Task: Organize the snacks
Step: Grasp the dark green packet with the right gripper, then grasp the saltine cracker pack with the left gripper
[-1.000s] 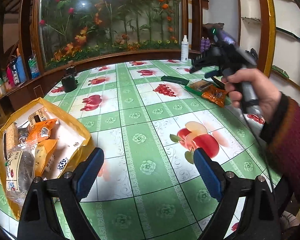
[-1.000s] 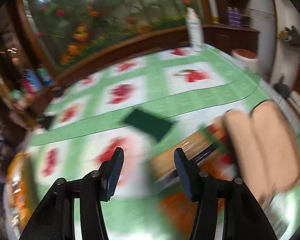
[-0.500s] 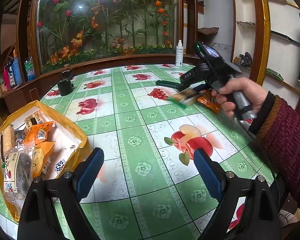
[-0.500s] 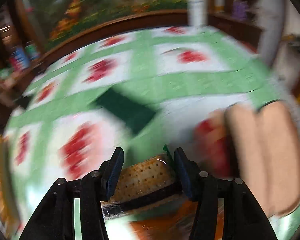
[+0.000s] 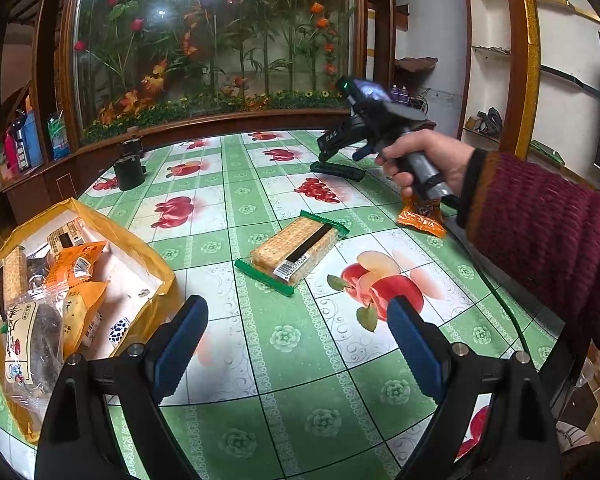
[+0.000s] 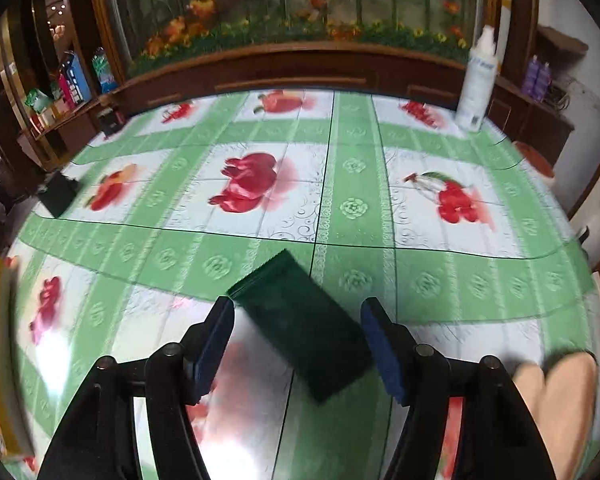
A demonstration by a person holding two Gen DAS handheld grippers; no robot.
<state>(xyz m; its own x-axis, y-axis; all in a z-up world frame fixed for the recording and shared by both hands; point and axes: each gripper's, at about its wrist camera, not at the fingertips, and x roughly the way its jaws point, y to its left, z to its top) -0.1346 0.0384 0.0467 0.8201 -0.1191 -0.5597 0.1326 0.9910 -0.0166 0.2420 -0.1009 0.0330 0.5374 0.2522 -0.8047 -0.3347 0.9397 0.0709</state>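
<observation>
A clear cracker pack (image 5: 296, 252) with green ends lies flat in the middle of the table. An orange snack packet (image 5: 420, 216) lies under the person's right hand. My right gripper (image 6: 298, 312) hovers over a dark green packet (image 6: 300, 328) on the table. Its jaws are opening and stand either side of the packet without pressing it. A yellow bag (image 5: 120, 232) at the left holds several snack packets. My left gripper (image 5: 294, 320) stays open near the table's front edge, beside the bag, with nothing between its fingers.
A black cup (image 5: 129, 172) stands at the far left of the table, and a white spray bottle (image 6: 476, 80) at the far right. A maroon sleeve (image 5: 540, 220) reaches in from the right. A wooden ledge with a flower display borders the back.
The right gripper carried the cracker pack toward the middle of the table, let it go there, and moved over the dark green packet with wider jaws. The left gripper has not moved.
</observation>
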